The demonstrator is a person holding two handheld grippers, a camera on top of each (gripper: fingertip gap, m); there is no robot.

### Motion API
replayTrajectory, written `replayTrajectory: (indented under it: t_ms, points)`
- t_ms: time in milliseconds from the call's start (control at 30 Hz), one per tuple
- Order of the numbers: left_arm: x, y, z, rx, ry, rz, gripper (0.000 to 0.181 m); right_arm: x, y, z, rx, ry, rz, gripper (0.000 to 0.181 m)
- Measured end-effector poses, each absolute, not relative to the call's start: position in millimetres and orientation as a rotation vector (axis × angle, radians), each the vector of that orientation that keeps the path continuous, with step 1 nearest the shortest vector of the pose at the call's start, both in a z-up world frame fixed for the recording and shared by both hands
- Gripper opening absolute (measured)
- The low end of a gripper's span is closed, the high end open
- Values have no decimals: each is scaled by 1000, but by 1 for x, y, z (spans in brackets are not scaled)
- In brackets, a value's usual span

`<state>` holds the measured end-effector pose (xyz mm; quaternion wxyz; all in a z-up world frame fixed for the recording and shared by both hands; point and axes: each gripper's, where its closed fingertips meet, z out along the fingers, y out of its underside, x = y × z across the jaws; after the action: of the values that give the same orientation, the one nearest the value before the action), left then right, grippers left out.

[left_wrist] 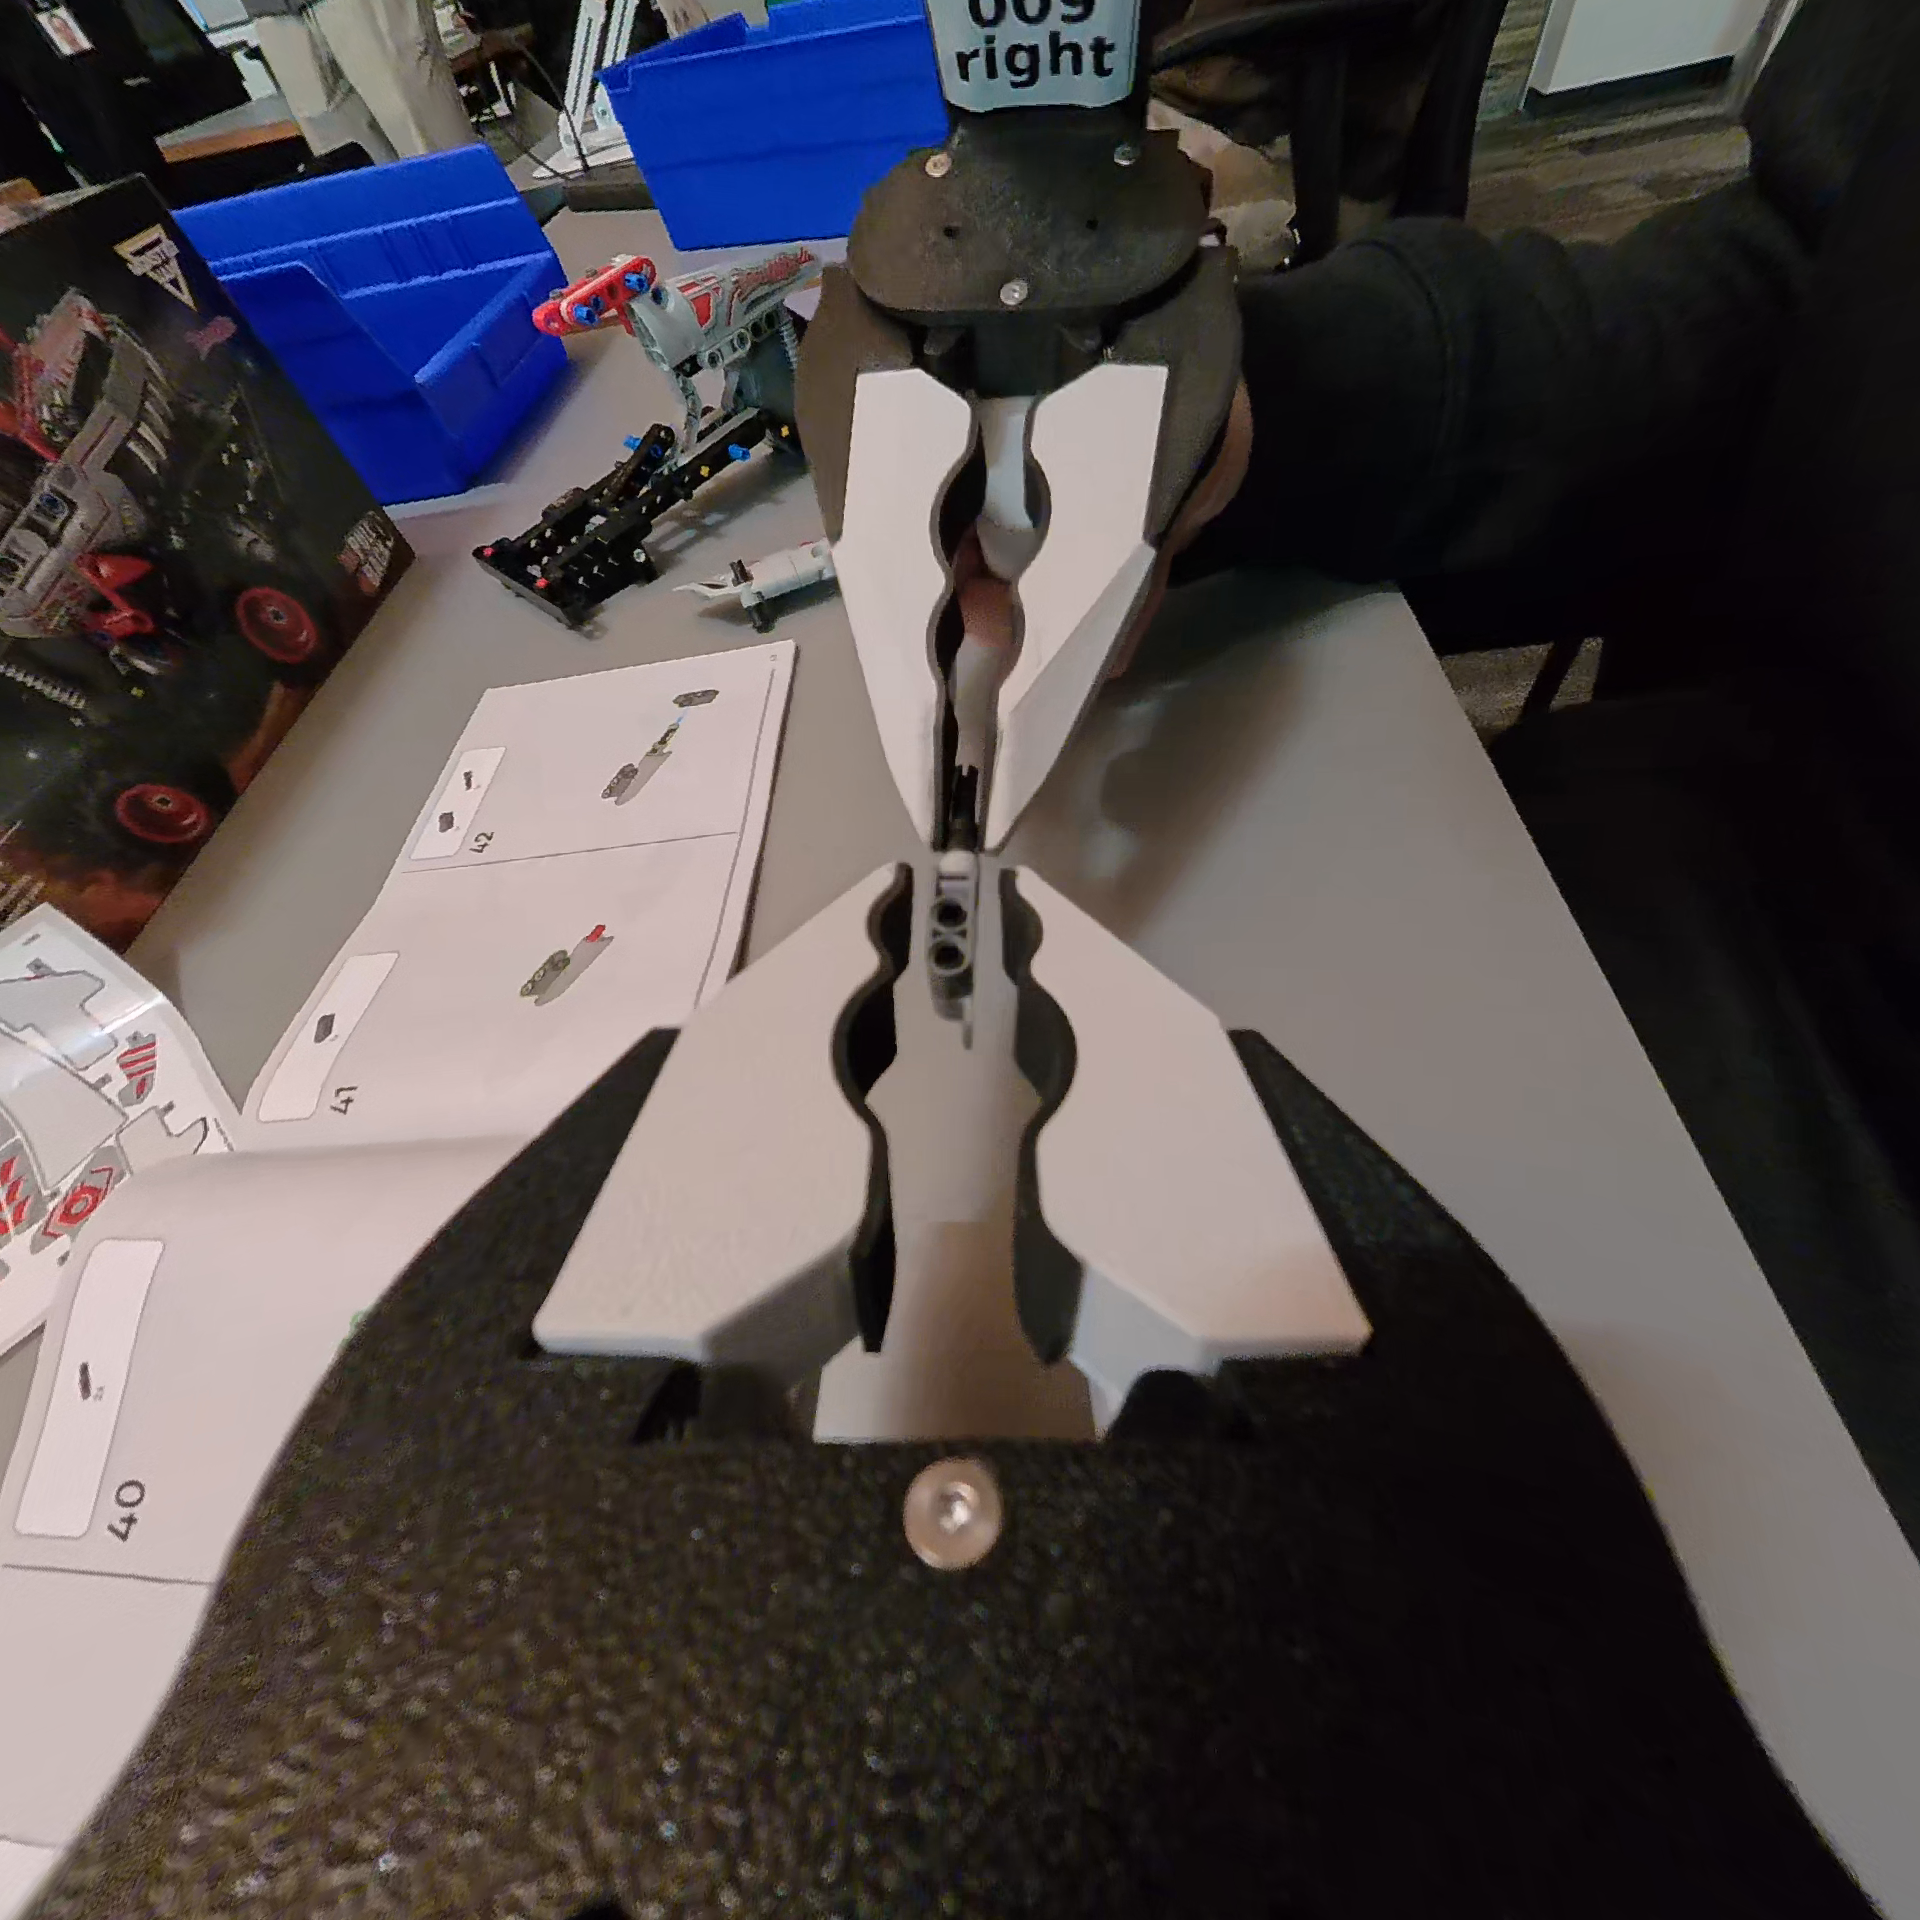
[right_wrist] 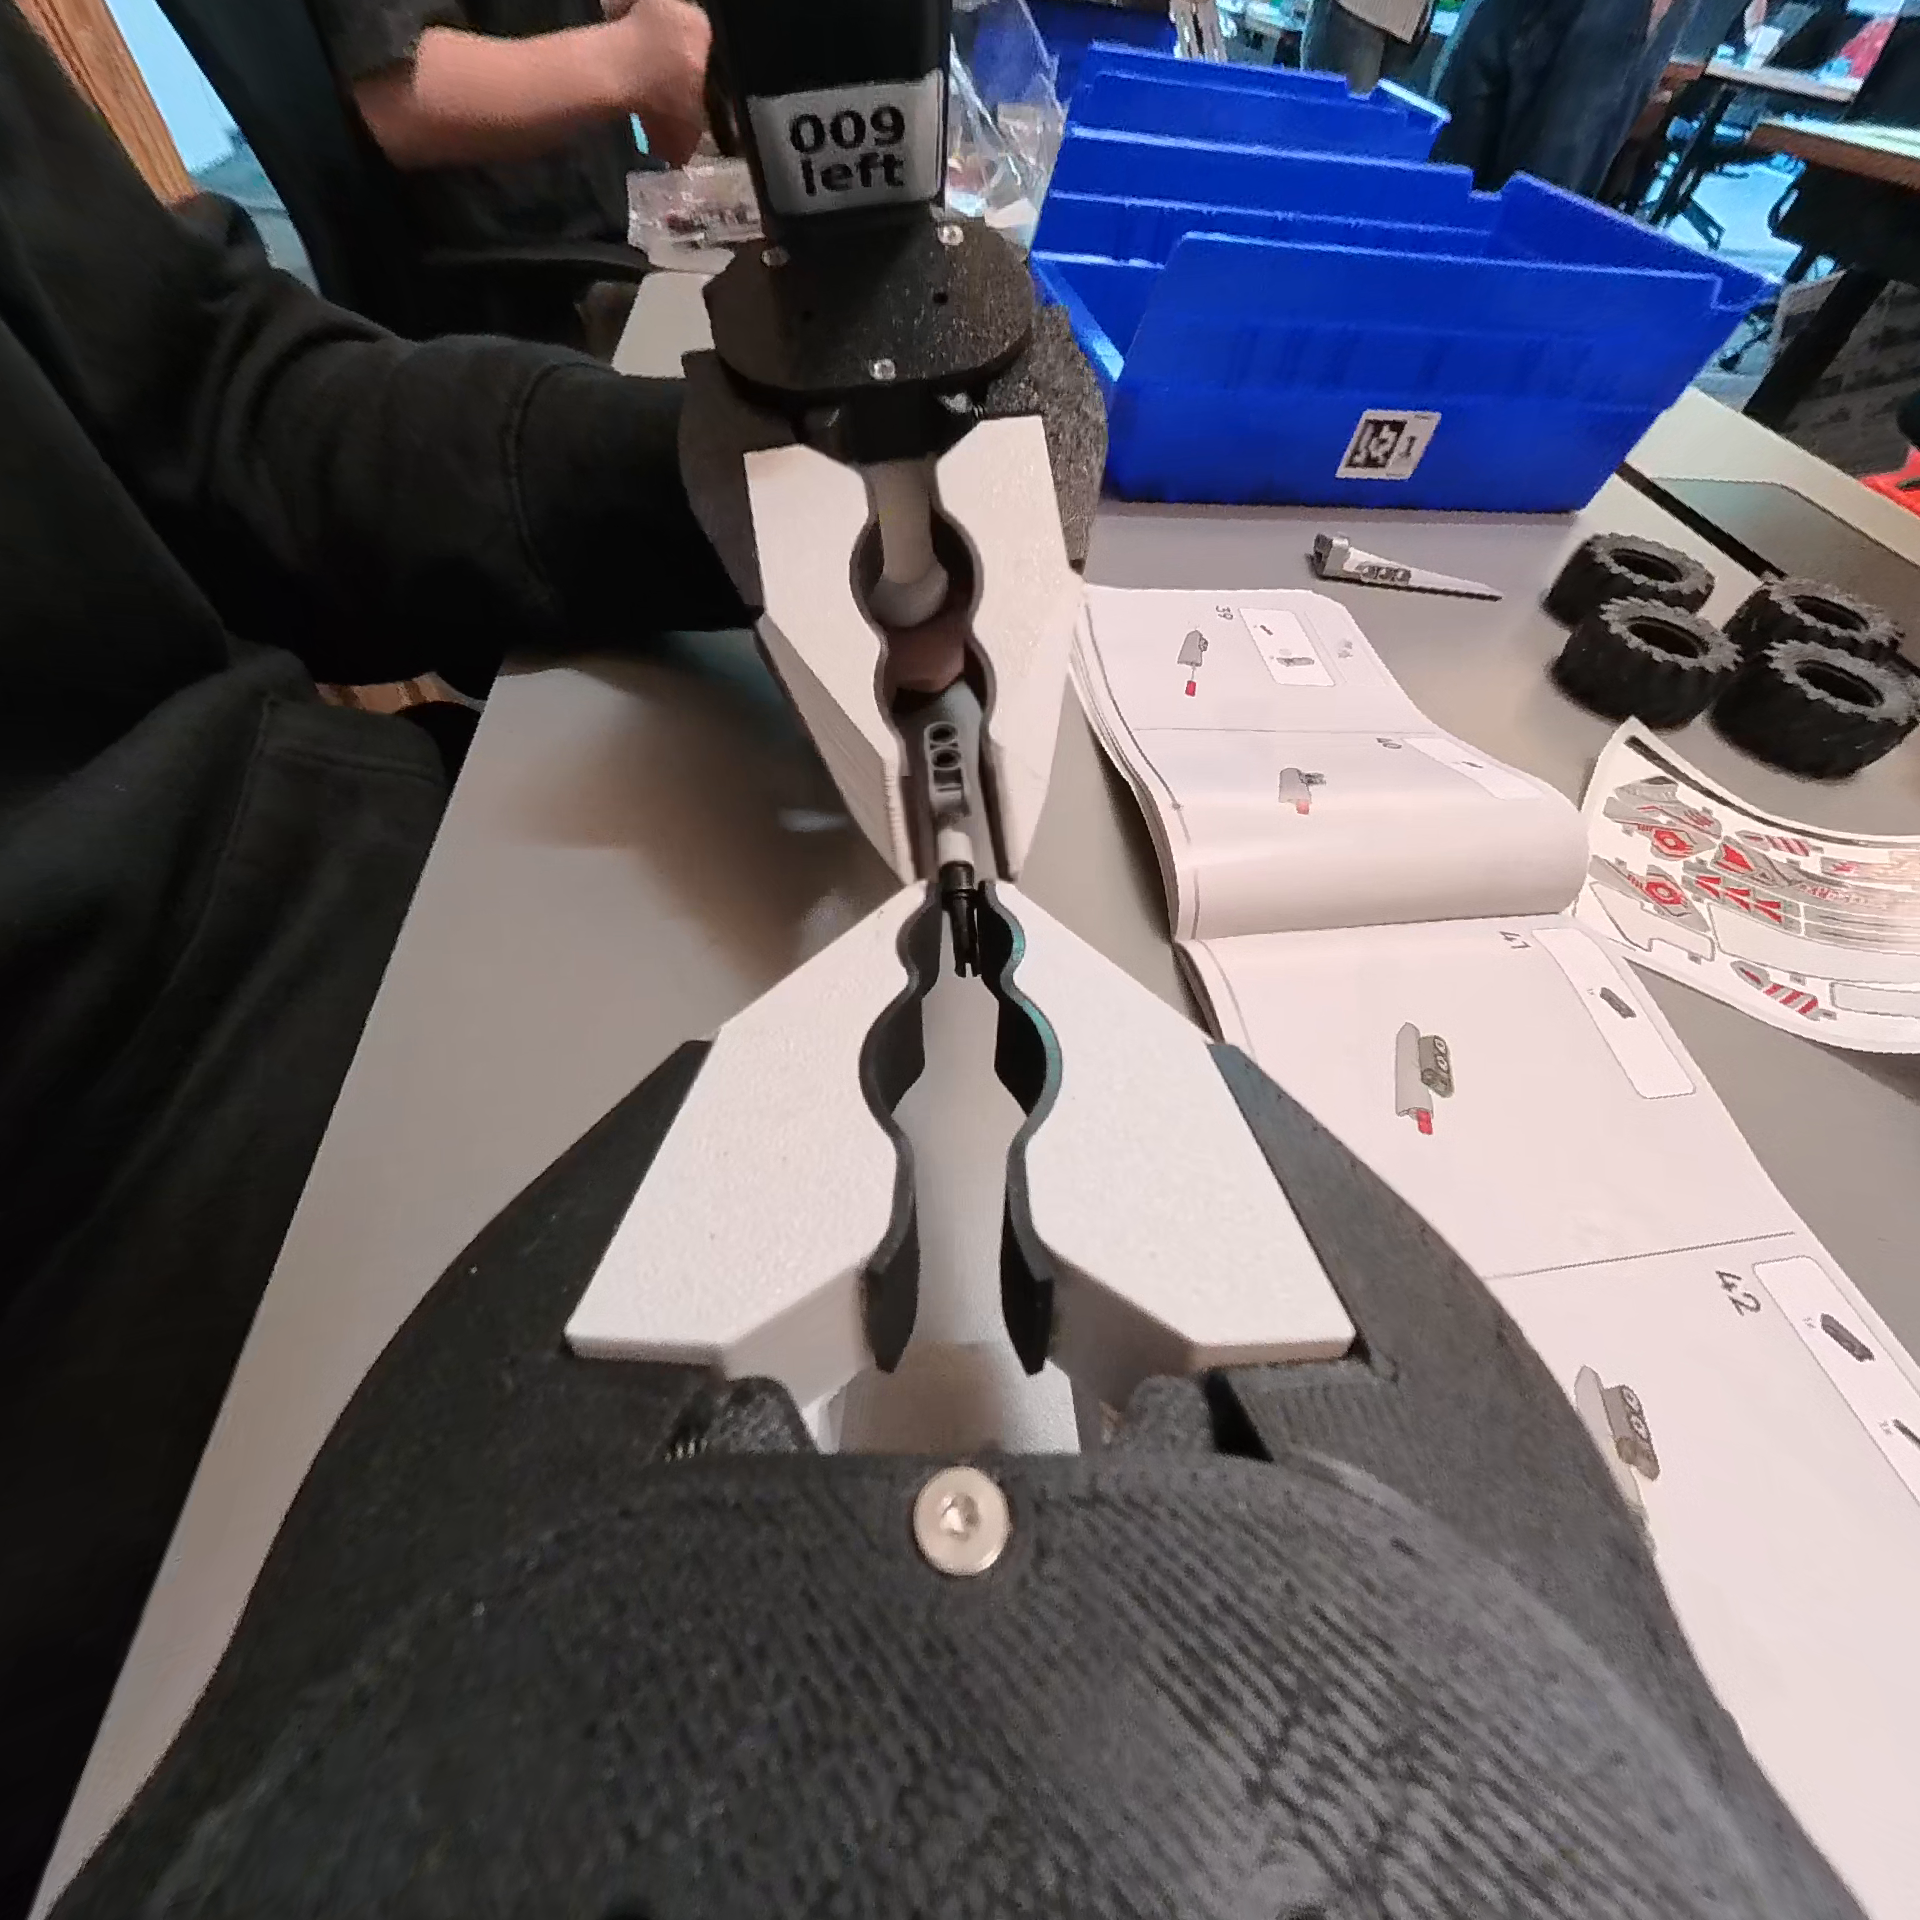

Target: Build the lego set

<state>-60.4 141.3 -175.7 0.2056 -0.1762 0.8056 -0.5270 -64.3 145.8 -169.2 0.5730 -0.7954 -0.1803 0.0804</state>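
1. Grey table (left_wrist: 1299, 935) carries the open instruction booklet (left_wrist: 582, 831) at left
2. Left gripper (left_wrist: 954, 883) pinches a grey lego beam (left_wrist: 951, 940) at its tips
3. Right gripper (right_wrist: 964, 914) (tip to tip with the left) pinches a black pin (right_wrist: 961, 925)
4. Black tyres (right_wrist: 1714, 665) sit far right

A grey two-holed lego beam (left_wrist: 951, 935) and a black pin (right_wrist: 962, 928) meet end to end above the table.

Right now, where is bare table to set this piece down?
Bare table lies under both grippers, between the manual and the table's edge. Crowded: tires and sticker sheet beyond the manual, chassis by the blue bins.
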Motion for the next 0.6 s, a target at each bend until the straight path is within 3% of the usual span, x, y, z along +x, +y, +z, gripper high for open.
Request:
replayTrajectory:
  t_ms: [167, 333, 467, 600]
  points:
    - [-59, 154, -165, -524, 2216, -1433, 24, -56, 147, -183, -1976, -334, 195, 5]
    - [-61, 203, -122, -604, 2078, -1335, 24, -45, 146, -184, -2001, -213, 253, 5]
    - [-68, 300, -81, -862, 1844, -1168, 15, -41, 148, -191, -2052, -164, 309, 5]
    - [-94, 433, -78, -1178, 1731, -838, 13, -42, 150, -200, -2111, -131, 402, 5]
